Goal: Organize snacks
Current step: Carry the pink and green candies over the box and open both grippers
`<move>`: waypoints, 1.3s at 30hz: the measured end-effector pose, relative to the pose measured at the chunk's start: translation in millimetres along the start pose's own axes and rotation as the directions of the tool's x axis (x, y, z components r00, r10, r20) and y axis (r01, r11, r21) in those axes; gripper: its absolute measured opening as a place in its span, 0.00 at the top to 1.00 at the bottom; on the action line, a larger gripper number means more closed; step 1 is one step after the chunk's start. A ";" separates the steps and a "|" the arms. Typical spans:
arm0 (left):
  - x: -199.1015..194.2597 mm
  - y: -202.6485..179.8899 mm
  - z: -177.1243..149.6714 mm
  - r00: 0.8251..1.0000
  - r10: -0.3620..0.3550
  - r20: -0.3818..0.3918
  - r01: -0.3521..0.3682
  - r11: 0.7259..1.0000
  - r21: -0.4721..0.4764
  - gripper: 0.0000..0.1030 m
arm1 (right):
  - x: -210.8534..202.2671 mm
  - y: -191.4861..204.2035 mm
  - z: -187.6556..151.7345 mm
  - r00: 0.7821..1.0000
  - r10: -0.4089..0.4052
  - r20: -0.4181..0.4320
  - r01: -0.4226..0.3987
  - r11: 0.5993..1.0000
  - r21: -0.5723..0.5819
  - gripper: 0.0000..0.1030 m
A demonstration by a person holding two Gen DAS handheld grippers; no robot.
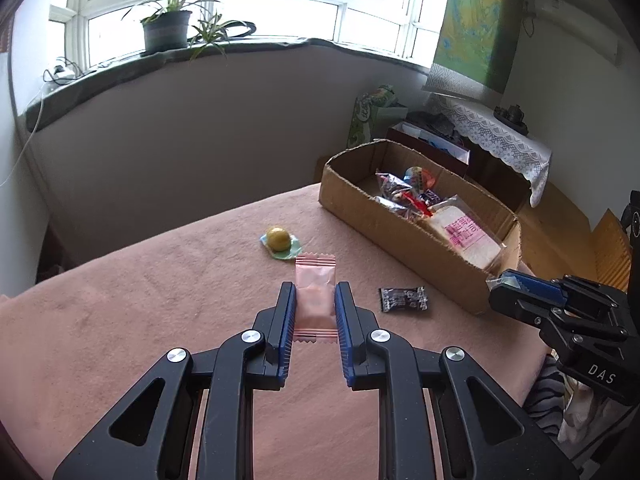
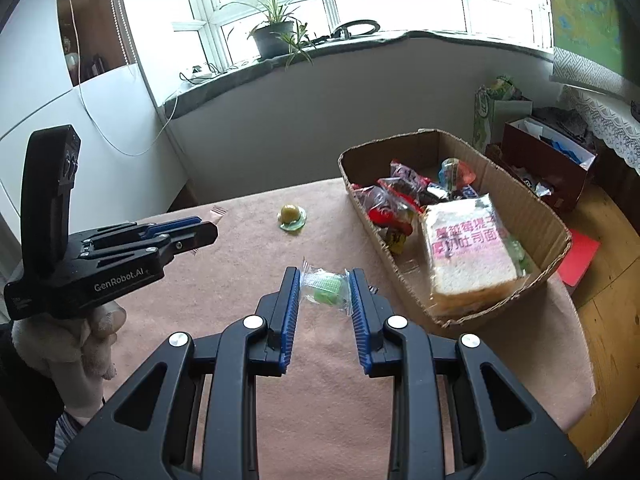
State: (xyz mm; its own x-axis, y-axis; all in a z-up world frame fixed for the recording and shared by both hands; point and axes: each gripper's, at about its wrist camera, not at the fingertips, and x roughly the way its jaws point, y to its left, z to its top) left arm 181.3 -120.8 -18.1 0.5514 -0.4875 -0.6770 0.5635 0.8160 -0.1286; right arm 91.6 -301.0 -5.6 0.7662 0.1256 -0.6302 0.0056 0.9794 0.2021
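Left gripper [image 1: 315, 304] clamped on a pink crimped-edge wrapper packet [image 1: 315, 294], right gripper [image 2: 325, 290] pinching a clear-wrapped green candy [image 2: 326, 287]; both held above the pink cloth table [image 1: 160, 300], short of the open brown cardboard box [image 1: 404, 240]. Small black sachet [image 1: 403, 299] lies just before the box, yellow jelly cup [image 1: 279, 240] left of it. Best: carry each over the box rim, lower inside, then release, one at a time to avoid the grippers colliding.
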 end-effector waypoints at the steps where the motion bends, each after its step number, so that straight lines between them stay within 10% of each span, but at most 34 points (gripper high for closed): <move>1: -0.2 -4.0 2.5 1.000 -0.002 0.004 0.002 1.000 0.000 0.82 | -2.7 -4.8 4.6 1.000 -0.003 0.010 0.003 1.000 -0.002 0.75; 17: 52.6 -63.4 59.6 0.999 -0.049 0.001 0.049 0.999 0.001 0.82 | 0.4 -93.2 72.5 0.998 -0.034 0.051 0.033 0.999 0.015 0.75; 39: 133.2 -52.7 106.2 0.998 -0.031 -0.050 0.027 0.996 -0.087 0.82 | 117.9 -126.8 157.9 0.998 0.025 -0.057 -0.024 1.000 0.017 0.74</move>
State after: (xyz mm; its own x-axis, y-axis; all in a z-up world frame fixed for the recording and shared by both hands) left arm 290.4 -261.7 -24.6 0.5019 -0.4966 -0.7081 0.5222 0.8266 -0.2096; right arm 282.7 -435.3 12.9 0.7281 0.1588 -0.6668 -0.0018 0.9732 0.2298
